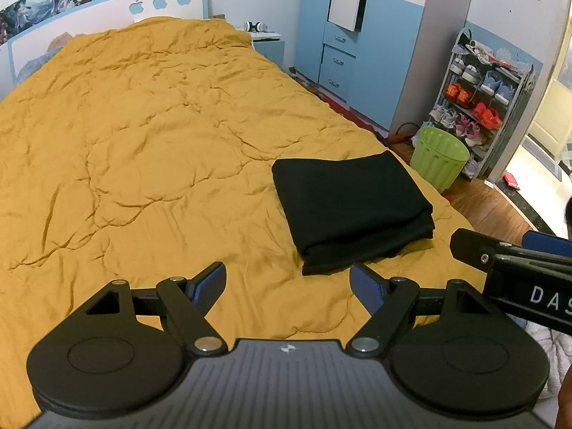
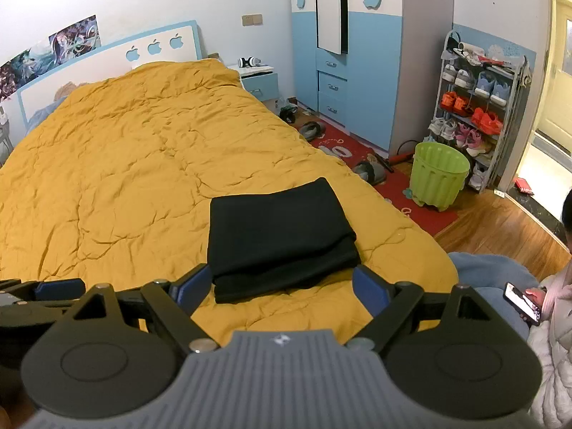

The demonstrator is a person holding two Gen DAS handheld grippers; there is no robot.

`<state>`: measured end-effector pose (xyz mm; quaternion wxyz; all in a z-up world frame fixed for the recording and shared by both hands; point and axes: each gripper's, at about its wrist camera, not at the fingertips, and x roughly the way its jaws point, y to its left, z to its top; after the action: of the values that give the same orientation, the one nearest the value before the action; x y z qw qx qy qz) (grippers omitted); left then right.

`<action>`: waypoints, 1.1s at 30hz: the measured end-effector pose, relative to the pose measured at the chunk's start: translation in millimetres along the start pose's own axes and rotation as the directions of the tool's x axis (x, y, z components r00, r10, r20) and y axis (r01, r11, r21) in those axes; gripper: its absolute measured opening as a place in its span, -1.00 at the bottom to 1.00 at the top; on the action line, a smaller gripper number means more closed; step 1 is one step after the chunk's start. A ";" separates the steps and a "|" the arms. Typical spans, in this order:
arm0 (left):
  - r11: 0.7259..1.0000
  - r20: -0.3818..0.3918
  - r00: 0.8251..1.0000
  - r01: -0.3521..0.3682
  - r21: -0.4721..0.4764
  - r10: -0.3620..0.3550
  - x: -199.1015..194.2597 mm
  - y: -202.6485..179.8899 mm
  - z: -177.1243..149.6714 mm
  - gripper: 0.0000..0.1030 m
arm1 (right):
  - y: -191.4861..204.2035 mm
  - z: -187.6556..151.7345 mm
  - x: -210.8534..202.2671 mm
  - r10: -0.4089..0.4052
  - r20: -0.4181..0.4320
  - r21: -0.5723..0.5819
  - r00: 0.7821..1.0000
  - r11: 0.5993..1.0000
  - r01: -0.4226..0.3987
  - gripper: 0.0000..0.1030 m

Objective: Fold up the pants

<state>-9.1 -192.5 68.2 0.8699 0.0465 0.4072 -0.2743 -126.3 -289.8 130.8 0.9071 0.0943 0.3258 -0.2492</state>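
lying folded: black pants (image 2: 279,236) | rumpled mustard quilt (image 2: 125,164) | claws gaping

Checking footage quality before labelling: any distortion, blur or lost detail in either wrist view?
Left wrist: fisheye bends the wardrobe, dark vignette corners, folded black pants show almost no texture. Right wrist: same bending, doorway overexposed, pants sharp-edged.

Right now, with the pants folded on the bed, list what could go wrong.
1. The black pants lie near the yellow quilt's foot corner; a nudge could slide them off the bed.
2. Both claws, left and right, are open close to the fold; catching a layer might undo it.
3. The claws sit close together and may bump.
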 end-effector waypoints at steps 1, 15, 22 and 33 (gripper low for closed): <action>1.000 0.000 1.000 0.001 -0.001 -0.001 0.0 0.0 0.1 0.78 | -0.1 0.0 -0.1 0.000 0.000 0.000 1.000 1.000 0.000 0.60; 1.000 -0.001 1.000 0.001 0.000 -0.001 0.1 0.3 -0.2 0.78 | -0.5 0.2 -0.2 -0.003 0.000 0.000 1.000 1.000 0.003 0.60; 1.000 -0.001 1.000 0.002 -0.002 -0.002 -0.7 0.2 -1.0 0.78 | -1.1 -0.8 -0.9 -0.006 -0.001 0.001 1.000 1.000 0.006 0.60; 1.000 -0.002 1.000 0.004 -0.004 -0.004 -0.7 0.7 -1.6 0.78 | 0.1 -1.9 -1.6 -0.008 -0.004 0.003 1.000 1.000 0.008 0.60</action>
<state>-10.2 -191.2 67.6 0.8691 0.0440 0.4085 -0.2753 -128.4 -288.5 130.3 0.9053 0.0950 0.3275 -0.2534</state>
